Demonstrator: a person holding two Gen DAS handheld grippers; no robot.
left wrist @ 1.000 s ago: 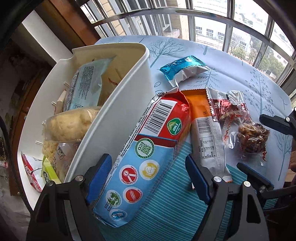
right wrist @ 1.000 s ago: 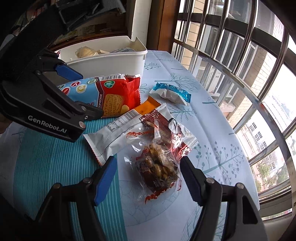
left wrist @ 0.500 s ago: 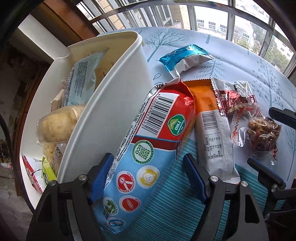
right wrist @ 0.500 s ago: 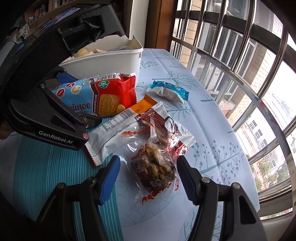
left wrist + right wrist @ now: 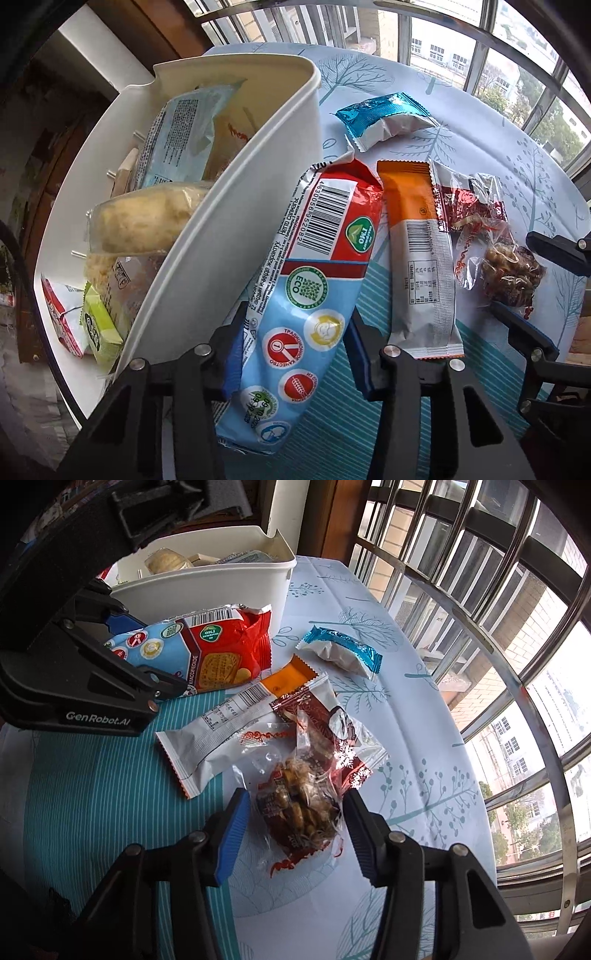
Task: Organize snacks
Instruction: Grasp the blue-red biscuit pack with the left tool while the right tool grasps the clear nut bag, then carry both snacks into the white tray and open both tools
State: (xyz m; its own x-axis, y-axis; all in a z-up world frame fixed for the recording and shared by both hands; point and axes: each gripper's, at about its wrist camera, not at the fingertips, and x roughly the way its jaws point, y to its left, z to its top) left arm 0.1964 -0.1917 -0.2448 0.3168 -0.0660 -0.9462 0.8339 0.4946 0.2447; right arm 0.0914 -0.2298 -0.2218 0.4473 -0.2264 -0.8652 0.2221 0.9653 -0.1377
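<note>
We've got both grippers down over the snack pile on the table (image 5: pixel 424 709), which has a tree-print cloth.

Left gripper (image 5: pixel 291 363): jaws closing around the red-and-blue biscuit pack (image 5: pixel 314 295). The blue pads flank its lower half and look to be touching the wrapper on both sides, though we can't confirm a firm squeeze. The pack lies lengthwise between the fingers, its red barcode end leaning against the outer wall of the white bin (image 5: pixel 221 229).

Right gripper (image 5: pixel 291 830): jaws closing around the clear bag of nut clusters (image 5: pixel 303 805). The bag sits between the pads. The right pad is at the crinkled film edge; the left pad shows a small gap. Not clamped as far as we can see.

Other snacks on the cloth:
- orange-and-white bar (image 5: pixel 421 258), just beside the biscuit pack, flat
- dark red snowflake wrapper (image 5: pixel 325 731), partly under the nut bag and overlapping the bar's end
- blue-and-white foil packet (image 5: pixel 343 653), apart from the rest, further toward the window (image 5: pixel 517 609)

Already in the bin: a pale rice-cake pack (image 5: pixel 147 218), a light blue packet (image 5: pixel 177 144) standing behind it, a green packet (image 5: pixel 98 328) and a red-and-white one (image 5: pixel 59 314) at the near end.

The bin stands on the table's far-left side in the right wrist view.
</note>
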